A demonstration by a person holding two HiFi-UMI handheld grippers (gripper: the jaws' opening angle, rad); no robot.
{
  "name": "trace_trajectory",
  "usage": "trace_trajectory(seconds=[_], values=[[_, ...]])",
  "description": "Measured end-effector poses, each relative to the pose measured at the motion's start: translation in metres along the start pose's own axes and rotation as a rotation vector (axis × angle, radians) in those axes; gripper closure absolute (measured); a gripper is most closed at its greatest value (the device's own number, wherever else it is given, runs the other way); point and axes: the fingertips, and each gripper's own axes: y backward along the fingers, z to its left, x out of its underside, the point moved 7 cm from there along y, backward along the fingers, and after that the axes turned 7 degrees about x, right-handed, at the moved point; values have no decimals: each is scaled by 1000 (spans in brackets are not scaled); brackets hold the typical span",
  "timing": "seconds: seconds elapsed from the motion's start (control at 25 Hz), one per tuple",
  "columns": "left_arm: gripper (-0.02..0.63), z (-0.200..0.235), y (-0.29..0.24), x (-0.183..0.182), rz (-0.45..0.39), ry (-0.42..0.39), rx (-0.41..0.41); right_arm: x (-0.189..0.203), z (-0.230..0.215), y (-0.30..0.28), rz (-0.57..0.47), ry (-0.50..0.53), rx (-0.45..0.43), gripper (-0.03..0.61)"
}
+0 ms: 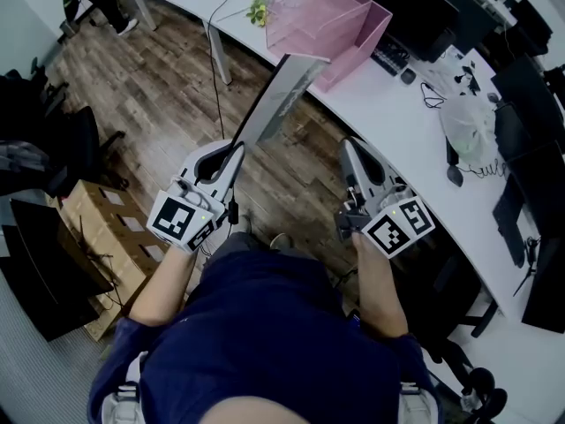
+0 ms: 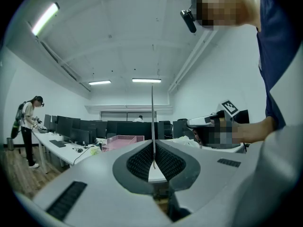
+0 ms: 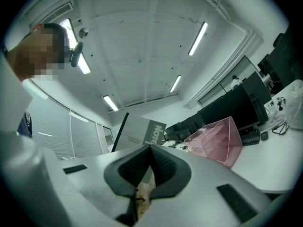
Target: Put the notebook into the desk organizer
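**Notebook held in left gripper, not yet at the organizer**

**Head view.** The left gripper (image 1: 235,151) is clamped on the near end of the notebook (image 1: 281,95). The notebook juts from the jaws as a long grey slab, slanting up toward the pink desk organizer (image 1: 340,16). Its far edge sits close to the organizer's front wall, not inside it. The organizer stands on the white desk (image 1: 388,104), close to the desk's front edge. The right gripper (image 1: 351,153) is alongside and well clear of the notebook. Wooden floor lies beneath both grippers.

**Left gripper view.** The notebook appears edge-on as a thin vertical line pinched between the ribbed pads, with no gap on either side. The organizer (image 2: 120,140) lies ahead and slightly left.

**Right gripper view.** The jaws are drawn together at the tips with nothing between them. The notebook cover (image 3: 139,131) and the organizer (image 3: 218,138) are both ahead.

**Handling assessment.** The notebook looks thin and light, and stiff enough to stay flat. Gripped at one end only, its free end may sag or swing. The cover looks smooth, so it could slip if tilted steeply. A hold deep in the pads seems best.

**Clearance.** The approach over the floor is open. The organizer's thin pink walls are the edges to clear. A keyboard (image 1: 390,56) lies just to its right.
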Motion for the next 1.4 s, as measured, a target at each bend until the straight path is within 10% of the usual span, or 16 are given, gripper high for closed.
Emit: trace_trajectory(seconds=[1.4], values=[[580,140,-94,25,25,47,22,5,-77,-144,62,-34,33,575]])
